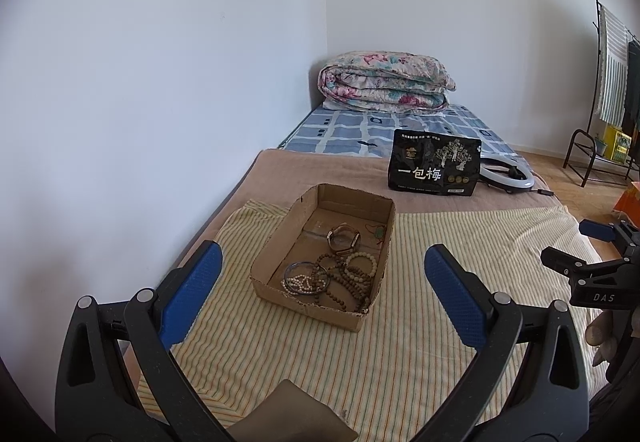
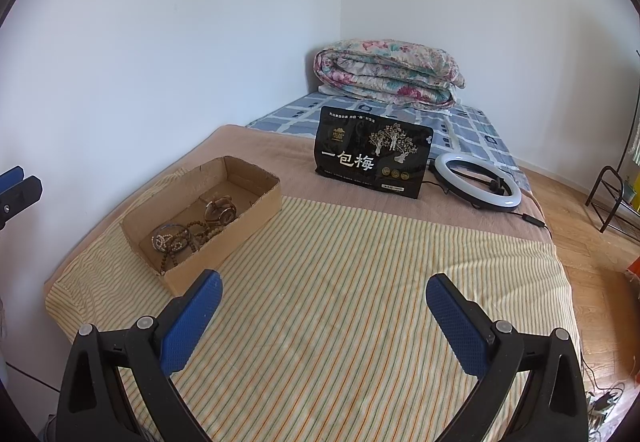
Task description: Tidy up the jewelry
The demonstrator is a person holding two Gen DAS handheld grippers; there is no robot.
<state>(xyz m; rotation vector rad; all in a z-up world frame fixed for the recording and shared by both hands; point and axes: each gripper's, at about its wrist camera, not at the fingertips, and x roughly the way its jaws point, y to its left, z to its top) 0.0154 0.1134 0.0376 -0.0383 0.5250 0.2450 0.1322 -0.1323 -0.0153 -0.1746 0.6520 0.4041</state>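
A shallow cardboard box (image 1: pixel 384 226) (image 2: pixel 224 254) lies on a striped cloth on the bed. Inside it are a wristwatch (image 1: pixel 343 238) (image 2: pixel 220 212), brown bead strings (image 1: pixel 352 282) (image 2: pixel 196 234), a pale bead bracelet (image 1: pixel 361 262), a metal bangle with white pearls (image 1: pixel 305 279) (image 2: pixel 170 238) and a small green pendant (image 1: pixel 379 232). My left gripper (image 1: pixel 324 266) is open, held above the near end of the box with nothing between its blue pads. My right gripper (image 2: pixel 324 292) is open over the bare cloth, to the right of the box. The right gripper (image 1: pixel 584 242) also shows at the left wrist view's right edge.
A black snack bag (image 1: pixel 434 170) (image 2: pixel 372 164) stands beyond the box, with a ring light (image 1: pixel 506 172) (image 2: pixel 478 182) and its cable beside it. A folded floral quilt (image 1: pixel 386 82) (image 2: pixel 390 72) lies at the bed's far end. White walls run left. A clothes rack (image 1: pixel 612 82) stands right.
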